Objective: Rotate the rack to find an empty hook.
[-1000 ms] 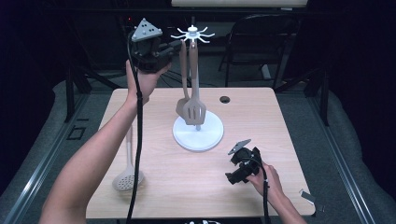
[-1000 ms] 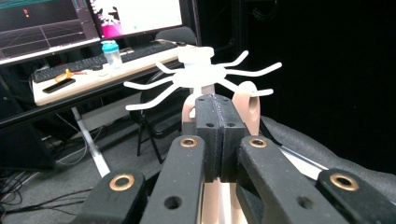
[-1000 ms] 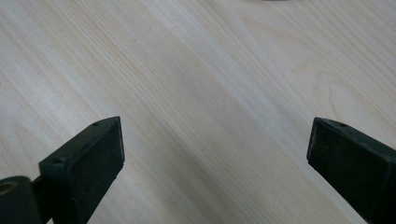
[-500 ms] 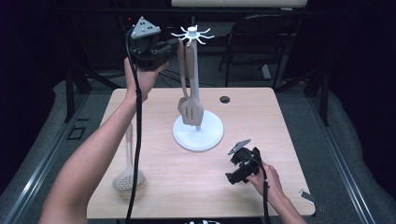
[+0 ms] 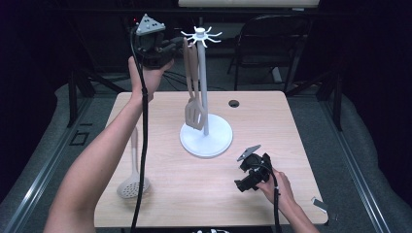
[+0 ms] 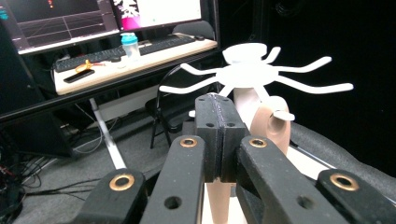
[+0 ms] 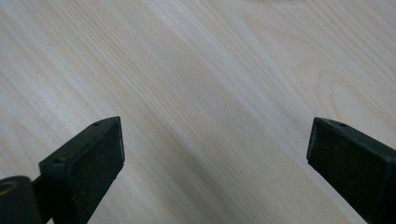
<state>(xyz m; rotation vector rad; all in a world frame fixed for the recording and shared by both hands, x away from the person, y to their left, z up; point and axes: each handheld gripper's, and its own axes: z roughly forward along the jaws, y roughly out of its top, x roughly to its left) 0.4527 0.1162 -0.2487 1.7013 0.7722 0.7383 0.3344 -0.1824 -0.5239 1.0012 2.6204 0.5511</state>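
Left gripper, jaws clamped on the handle of a beige slotted plastic spatula, hooks it onto the white spoked utensil stand; letting go comes next, while the right gripper rests wide open on the wooden table

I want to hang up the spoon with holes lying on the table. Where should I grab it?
Best guess: grip the slotted spoon by its long thin handle, coming straight down from above. It lies flat on the table, and the handle is narrow enough for jaws, unlike the wide round bowl.
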